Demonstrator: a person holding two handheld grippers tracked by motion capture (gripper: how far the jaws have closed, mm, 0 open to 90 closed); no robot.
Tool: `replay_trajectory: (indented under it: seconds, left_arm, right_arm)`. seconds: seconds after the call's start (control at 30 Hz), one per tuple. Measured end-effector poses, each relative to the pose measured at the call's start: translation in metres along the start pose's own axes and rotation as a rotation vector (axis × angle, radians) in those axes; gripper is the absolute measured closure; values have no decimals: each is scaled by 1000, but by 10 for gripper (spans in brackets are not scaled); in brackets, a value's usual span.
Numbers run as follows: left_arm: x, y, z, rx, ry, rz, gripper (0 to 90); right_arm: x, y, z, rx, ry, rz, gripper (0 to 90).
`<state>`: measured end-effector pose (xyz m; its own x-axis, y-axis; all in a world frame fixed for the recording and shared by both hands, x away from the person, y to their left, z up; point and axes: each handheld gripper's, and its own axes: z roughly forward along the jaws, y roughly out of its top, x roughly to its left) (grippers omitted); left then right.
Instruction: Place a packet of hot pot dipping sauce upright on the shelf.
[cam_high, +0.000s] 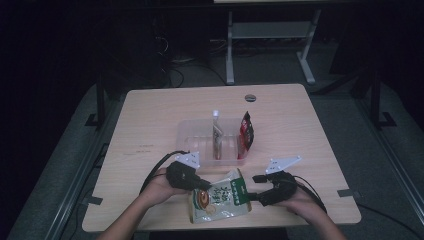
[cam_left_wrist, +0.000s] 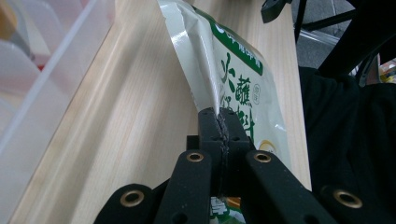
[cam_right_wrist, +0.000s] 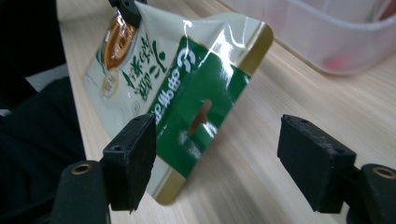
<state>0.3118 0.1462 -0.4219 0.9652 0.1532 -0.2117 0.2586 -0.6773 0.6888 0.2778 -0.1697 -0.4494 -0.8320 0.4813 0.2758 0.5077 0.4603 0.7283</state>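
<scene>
Pouch: your green and cream snack pouch (cam_high: 218, 198) is at the near edge of the table (cam_high: 150, 125), between your two hands, its left part lifted and its green top band toward the right.
Left gripper: your left gripper (cam_high: 202, 184) is clamped tight on the pouch's left edge; in the left gripper view the jaws meet on the foil (cam_left_wrist: 219, 84) with no gap.
Right gripper: your right gripper (cam_high: 253, 187) stands wide, jaws either side of the green band (cam_right_wrist: 201, 98) with the hang hole; the pads do not press on it.
Bin: the clear plastic bin (cam_high: 186, 142) sits just beyond the pouch at mid table, holding an upright red packet (cam_high: 246, 134) at its right end and a slim packet (cam_high: 216, 137) in the middle.
Done: you have the pouch picked up on one side, and two packets already stand in the bin.
Left: by my reading, you have yet to close the right gripper on the top band, carry the pouch over the near wall, and stand it in the free left part of the bin.
</scene>
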Motion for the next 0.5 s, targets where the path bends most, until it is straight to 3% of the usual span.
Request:
replay_trajectory:
  seconds: [0.33, 0.5]
  left_arm:
    - [-4, 5, -11, -43, 7, 33, 900]
    - [-5, 6, -14, -57, 0, 43, 900]
  right_arm:
    - [-1, 12, 13, -20, 114, -23, 243]
    - [-1, 14, 17, -3, 173, -8, 275]
